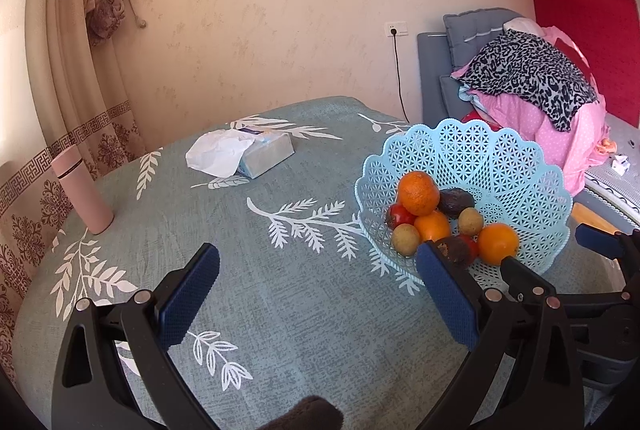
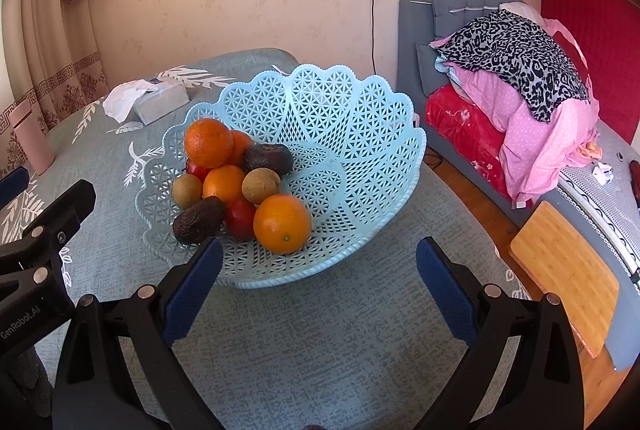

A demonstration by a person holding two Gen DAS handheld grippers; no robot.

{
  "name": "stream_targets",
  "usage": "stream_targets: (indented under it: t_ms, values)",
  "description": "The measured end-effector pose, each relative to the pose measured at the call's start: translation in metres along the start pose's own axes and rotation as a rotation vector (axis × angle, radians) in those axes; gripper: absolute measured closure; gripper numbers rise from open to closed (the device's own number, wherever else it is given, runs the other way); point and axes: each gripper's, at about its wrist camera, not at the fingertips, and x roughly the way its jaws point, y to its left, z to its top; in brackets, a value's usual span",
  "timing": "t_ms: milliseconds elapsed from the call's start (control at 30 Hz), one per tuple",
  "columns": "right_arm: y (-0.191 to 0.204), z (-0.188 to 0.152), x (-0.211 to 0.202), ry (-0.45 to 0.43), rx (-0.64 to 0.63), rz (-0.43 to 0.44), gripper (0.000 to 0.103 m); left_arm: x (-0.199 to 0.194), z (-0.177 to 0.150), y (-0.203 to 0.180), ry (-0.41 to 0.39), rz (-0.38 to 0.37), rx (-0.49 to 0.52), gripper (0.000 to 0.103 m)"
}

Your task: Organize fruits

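Right wrist view: the right claw [image 2: 319,262] hangs spread and empty just in front of the pale blue lattice plastic basket [image 2: 360,133], which sits on the desk covered with a grey-green leaf-print cloth [image 2: 320,342]. All the fruit is heaped on the basket's left side: a top orange [image 2: 208,142], a near orange [image 2: 282,223], two dark wrinkled avocados [image 2: 267,157], two brown kiwis [image 2: 260,185] and red tomatoes [image 2: 240,218]. The heap looks unstable; nudging a lower fruit would likely send the top orange rolling. The light basket stands near the desk's right edge, so a push could slide it toward the wooden floor [image 2: 472,189]. The claw points slightly downward at the basket's near rim.

Left wrist view: the left claw [image 1: 318,280] is also spread and empty, low over the cloth, aimed left of the basket. Its right finger [image 1: 444,290] overlaps the basket's near rim, so whether they touch is unclear. A pink cylindrical bottle [image 1: 82,189] and a tissue box [image 1: 264,153] stand well apart on the far left.
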Motion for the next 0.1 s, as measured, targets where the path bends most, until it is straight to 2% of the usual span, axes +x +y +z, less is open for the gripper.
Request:
stream_targets:
  t_ms: [100]
  values:
    - [0.0021, 0.0001, -0.0013, -0.005, -0.008, -0.017, 0.004, 0.0003, -0.0061, 0.006, 0.026, 0.019, 0.003, 0.005]
